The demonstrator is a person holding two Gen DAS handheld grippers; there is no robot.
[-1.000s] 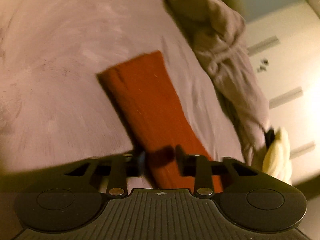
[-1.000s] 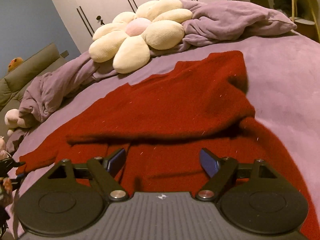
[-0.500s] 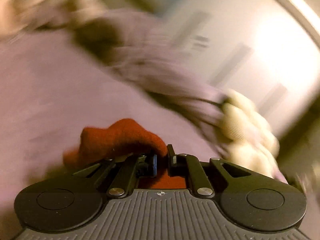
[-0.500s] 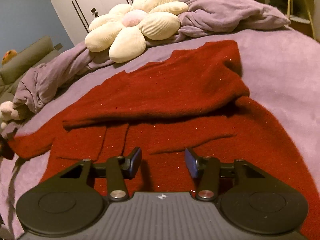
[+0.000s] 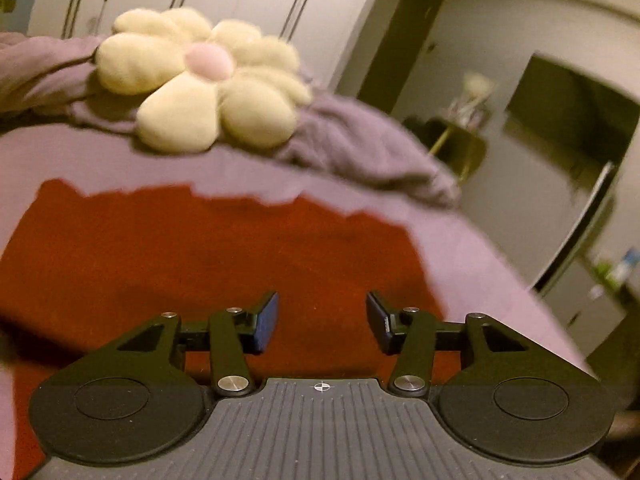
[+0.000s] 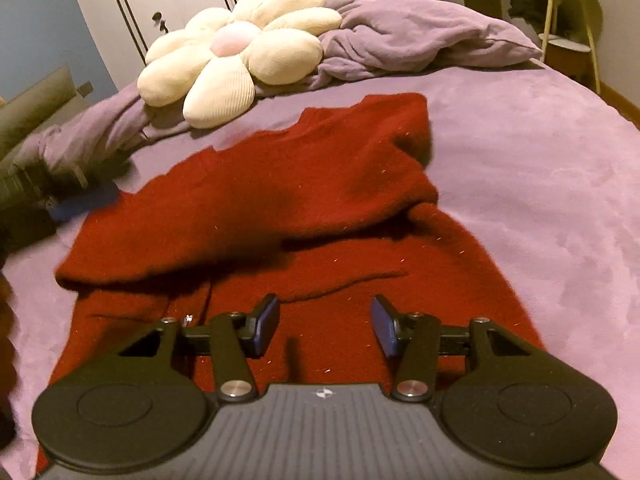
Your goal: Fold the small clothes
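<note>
Sweater [image 5: 208, 256] lies flat on the bed [image 5: 472, 248] under the left tongs [image 5: 322, 322], whose jaws are opening with nothing between them. In the right view, the right tongs [image 6: 325, 330] hover over the sweater [image 6: 280, 200], also opening, pinching nothing; a sleeve is folded across it.

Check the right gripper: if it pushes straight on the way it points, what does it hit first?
Most likely the red sweater. The right gripper points down at its lower body panel, jaws opening with nothing between them, and no other thing lies in that line. How much gap remains is unclear.
</note>
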